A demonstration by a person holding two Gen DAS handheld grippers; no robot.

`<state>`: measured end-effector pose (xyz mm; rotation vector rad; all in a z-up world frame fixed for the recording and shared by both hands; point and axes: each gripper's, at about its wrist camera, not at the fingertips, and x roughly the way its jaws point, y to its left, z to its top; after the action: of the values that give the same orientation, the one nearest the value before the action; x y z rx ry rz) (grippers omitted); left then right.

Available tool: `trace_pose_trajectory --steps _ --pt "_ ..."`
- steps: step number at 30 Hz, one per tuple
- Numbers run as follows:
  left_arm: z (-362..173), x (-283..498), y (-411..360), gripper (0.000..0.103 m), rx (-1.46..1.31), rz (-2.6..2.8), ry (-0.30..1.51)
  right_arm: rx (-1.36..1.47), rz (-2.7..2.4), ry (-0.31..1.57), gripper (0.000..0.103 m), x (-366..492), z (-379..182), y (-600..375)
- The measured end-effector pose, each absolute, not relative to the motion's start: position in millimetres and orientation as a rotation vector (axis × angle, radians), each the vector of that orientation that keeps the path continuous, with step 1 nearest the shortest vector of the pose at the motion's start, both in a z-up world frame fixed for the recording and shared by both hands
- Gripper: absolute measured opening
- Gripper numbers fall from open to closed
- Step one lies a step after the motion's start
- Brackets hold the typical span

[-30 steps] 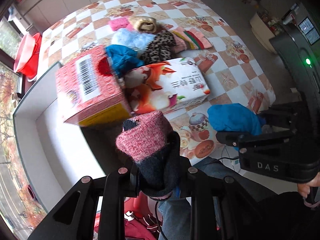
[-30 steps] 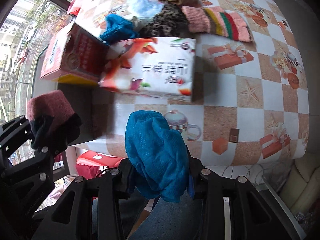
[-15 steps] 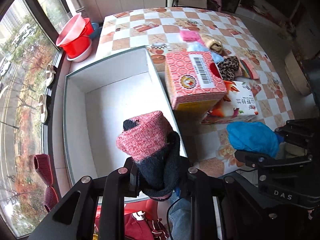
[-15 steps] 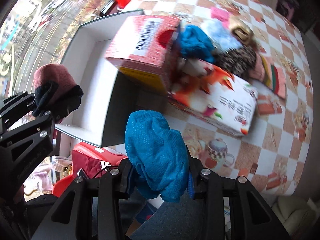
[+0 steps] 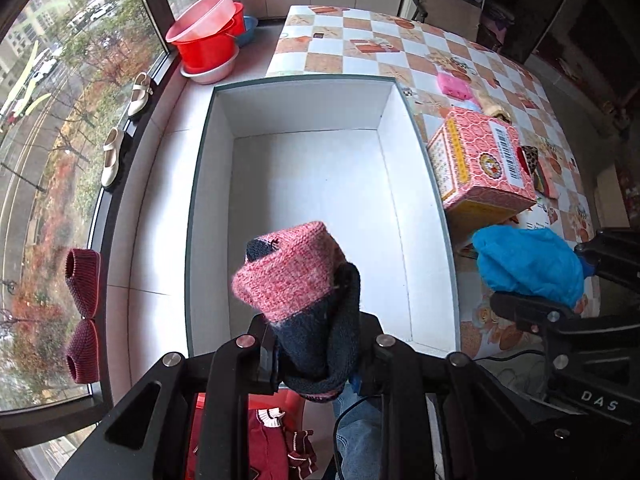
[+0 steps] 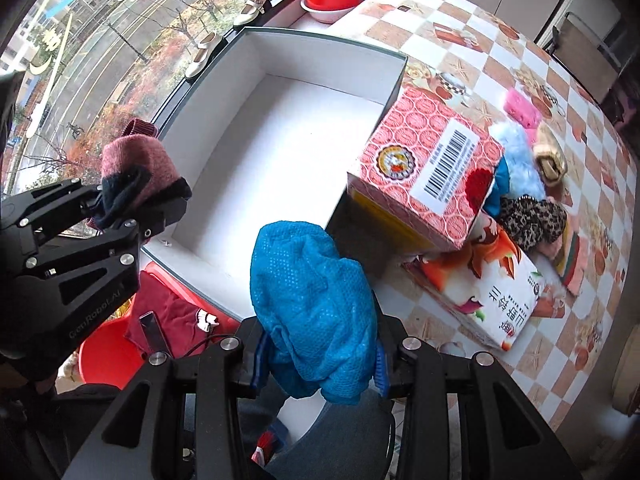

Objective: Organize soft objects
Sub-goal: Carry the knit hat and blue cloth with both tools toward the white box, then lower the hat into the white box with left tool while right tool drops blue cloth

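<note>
My left gripper [image 5: 316, 364] is shut on a rolled pink and navy knit sock [image 5: 292, 276] and hangs over the near end of the white open box [image 5: 304, 192]. The right gripper [image 6: 318, 354] is shut on a bunched blue cloth [image 6: 312, 304], just outside the box's near right corner. In the right wrist view the sock [image 6: 136, 164] and left gripper [image 6: 132, 216] show at the left, beside the box [image 6: 280, 128]. More soft things lie on the checkered table: a pink piece [image 6: 520, 108], a pale blue fluffy piece [image 6: 516, 152] and a leopard-print piece [image 6: 532, 216].
A pink patterned carton [image 6: 432, 168] leans on the box's right wall, with a printed white carton [image 6: 492, 288] beside it. Red basins [image 5: 208, 36] stand at the window ledge, shoes [image 5: 112, 156] on the sill. A red bin with clothes [image 6: 160, 312] sits below.
Both grippers have swung left from over the cartons and table to the white box, rolling as they went. Each keeps its hold on its item.
</note>
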<state>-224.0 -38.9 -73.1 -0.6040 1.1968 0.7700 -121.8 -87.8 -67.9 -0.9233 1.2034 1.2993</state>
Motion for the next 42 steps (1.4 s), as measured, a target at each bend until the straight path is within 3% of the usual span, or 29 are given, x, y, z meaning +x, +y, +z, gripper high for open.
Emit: trace_pose_trajectory --steps 42 --pt "-115 -245 -6 0.026 -0.801 0.905 1.22 -0.931 1.328 1.241 0.04 -150 -70 -20"
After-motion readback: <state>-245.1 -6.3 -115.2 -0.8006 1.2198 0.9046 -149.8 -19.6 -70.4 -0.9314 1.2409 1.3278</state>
